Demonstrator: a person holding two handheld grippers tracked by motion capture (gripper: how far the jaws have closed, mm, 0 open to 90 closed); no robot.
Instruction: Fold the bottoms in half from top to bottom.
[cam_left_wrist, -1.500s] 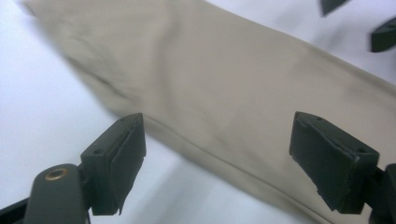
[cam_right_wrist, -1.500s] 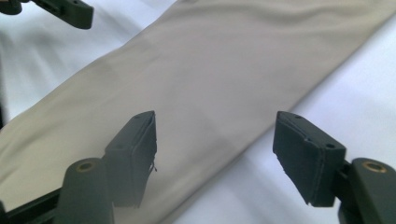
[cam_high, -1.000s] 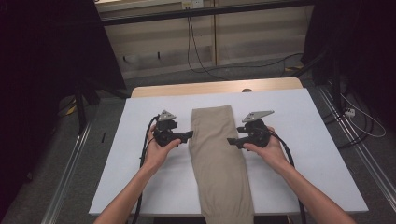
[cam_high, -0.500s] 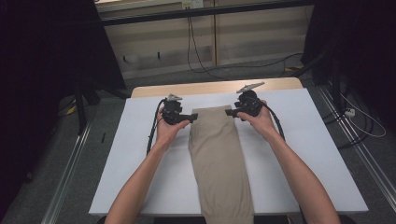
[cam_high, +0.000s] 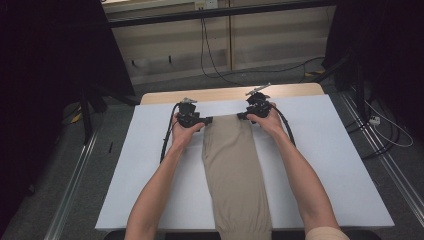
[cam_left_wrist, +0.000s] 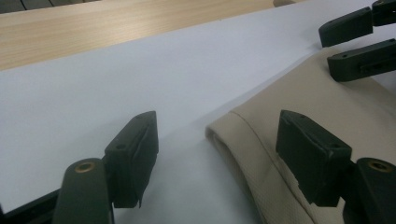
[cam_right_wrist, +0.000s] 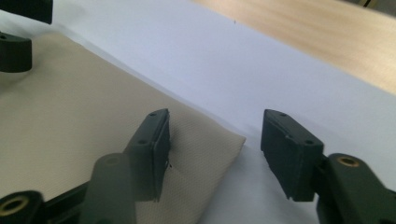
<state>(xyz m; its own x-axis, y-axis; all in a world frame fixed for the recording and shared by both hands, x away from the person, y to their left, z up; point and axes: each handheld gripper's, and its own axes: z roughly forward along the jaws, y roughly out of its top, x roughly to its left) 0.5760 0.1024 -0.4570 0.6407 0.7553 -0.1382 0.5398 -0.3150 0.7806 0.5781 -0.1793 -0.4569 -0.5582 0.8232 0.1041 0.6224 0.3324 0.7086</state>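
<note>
both grippers, left gripper (cam_high: 207, 120) and right gripper (cam_high: 241, 116), just slid up to the far corners of the folded beige trousers (cam_high: 232, 170), jaws wide open around each corner and gripping nothing yet, so a corner pinch looks next

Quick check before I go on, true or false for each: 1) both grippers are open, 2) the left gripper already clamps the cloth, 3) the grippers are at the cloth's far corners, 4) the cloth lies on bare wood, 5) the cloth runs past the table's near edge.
1) Both grippers are open. True: the left gripper and the right gripper each stand with jaws apart.
2) The left gripper clamps the cloth. False: its jaws straddle the cloth's corner, unclosed.
3) The grippers are at the cloth's far corners. True, one at each.
4) The cloth lies on bare wood. False: it lies on a white sheet; wood shows beyond that sheet.
5) The cloth runs past the table's near edge. True in the high view.
</note>
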